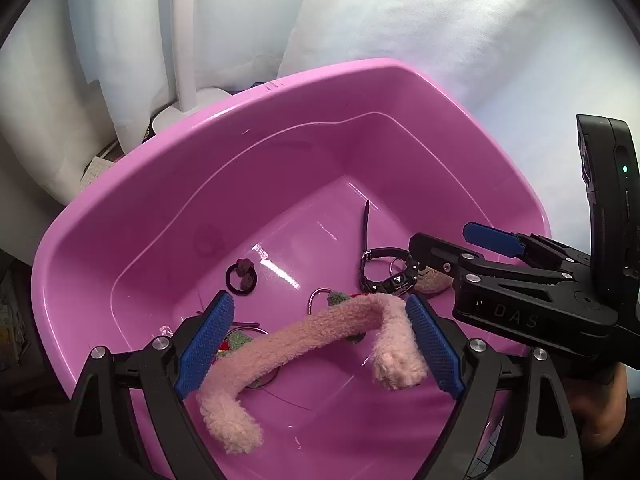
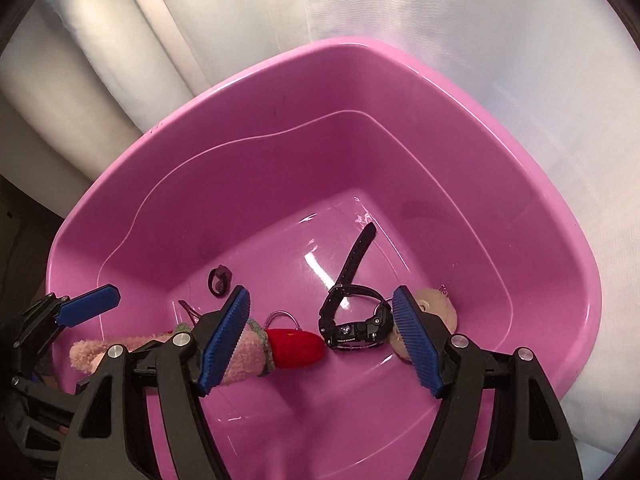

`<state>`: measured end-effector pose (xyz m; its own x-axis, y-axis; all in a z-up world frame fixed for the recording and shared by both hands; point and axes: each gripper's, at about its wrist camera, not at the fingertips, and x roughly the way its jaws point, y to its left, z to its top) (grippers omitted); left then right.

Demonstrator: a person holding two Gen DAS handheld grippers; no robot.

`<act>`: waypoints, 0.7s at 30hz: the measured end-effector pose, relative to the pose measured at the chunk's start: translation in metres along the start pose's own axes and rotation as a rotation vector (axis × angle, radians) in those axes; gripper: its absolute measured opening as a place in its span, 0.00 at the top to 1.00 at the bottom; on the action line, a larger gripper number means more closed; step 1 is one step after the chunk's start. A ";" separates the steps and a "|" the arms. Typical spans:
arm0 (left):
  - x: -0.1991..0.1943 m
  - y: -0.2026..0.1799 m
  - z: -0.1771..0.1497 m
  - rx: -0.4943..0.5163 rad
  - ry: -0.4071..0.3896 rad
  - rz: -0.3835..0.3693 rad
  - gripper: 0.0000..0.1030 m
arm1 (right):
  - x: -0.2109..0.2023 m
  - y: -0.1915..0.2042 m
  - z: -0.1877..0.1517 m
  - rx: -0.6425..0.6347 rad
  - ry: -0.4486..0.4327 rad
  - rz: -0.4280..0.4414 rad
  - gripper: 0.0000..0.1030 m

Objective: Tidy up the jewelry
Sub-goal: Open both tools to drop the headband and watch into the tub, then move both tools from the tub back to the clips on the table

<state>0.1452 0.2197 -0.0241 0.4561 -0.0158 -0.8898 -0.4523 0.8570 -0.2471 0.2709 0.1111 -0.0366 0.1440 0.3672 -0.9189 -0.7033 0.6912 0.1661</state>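
Note:
A pink plastic basin (image 1: 160,184) holds the jewelry. A fluffy pink headband (image 1: 320,328) lies in it between the blue pads of my open left gripper (image 1: 320,344), which hangs over the basin's near side. A black wristwatch (image 2: 354,320) lies on the basin floor between the pads of my open right gripper (image 2: 320,336). A red knitted piece (image 2: 294,344) lies beside the headband (image 2: 244,356). A dark hair tie (image 1: 241,276) lies toward the left. The right gripper also shows in the left wrist view (image 1: 452,248), over the watch (image 1: 384,276).
A beige round plush piece (image 2: 436,312) lies right of the watch. Metal rings (image 1: 318,298) and green knitted bits lie under the headband. A white lamp base (image 1: 188,108) stands behind the basin. White cloth (image 2: 480,40) covers the surface around it.

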 end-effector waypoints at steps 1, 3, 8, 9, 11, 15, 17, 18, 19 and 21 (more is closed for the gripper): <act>0.000 0.000 0.001 -0.003 0.003 0.006 0.14 | 0.000 0.001 0.000 -0.001 0.000 -0.002 0.31; -0.002 0.000 0.000 0.001 0.003 0.011 0.14 | 0.000 -0.001 -0.003 0.002 0.005 -0.004 0.31; -0.008 0.002 -0.004 0.002 -0.007 0.029 0.12 | -0.001 -0.001 0.003 0.003 0.004 -0.007 0.31; -0.010 0.003 -0.004 0.001 -0.011 0.032 0.12 | -0.002 -0.002 0.003 0.004 0.002 -0.007 0.31; -0.013 0.005 -0.005 0.002 -0.019 0.034 0.12 | -0.001 -0.001 0.001 0.004 -0.002 -0.012 0.31; -0.024 0.006 -0.009 0.009 -0.043 0.050 0.09 | -0.009 0.003 0.000 0.007 -0.019 -0.024 0.31; -0.029 0.007 -0.011 0.015 -0.059 0.059 0.08 | -0.013 0.006 -0.002 0.007 -0.029 -0.037 0.28; -0.032 0.008 -0.012 0.019 -0.066 0.064 0.07 | -0.016 0.007 -0.002 0.007 -0.034 -0.043 0.27; -0.034 0.008 -0.013 0.021 -0.071 0.069 0.07 | -0.019 0.008 -0.003 0.009 -0.042 -0.044 0.27; -0.038 0.010 -0.016 0.025 -0.080 0.074 0.07 | -0.023 0.010 -0.005 0.011 -0.056 -0.048 0.27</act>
<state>0.1116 0.2205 0.0014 0.4820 0.0883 -0.8717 -0.4685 0.8667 -0.1712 0.2569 0.1057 -0.0154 0.2163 0.3672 -0.9046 -0.6868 0.7158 0.1263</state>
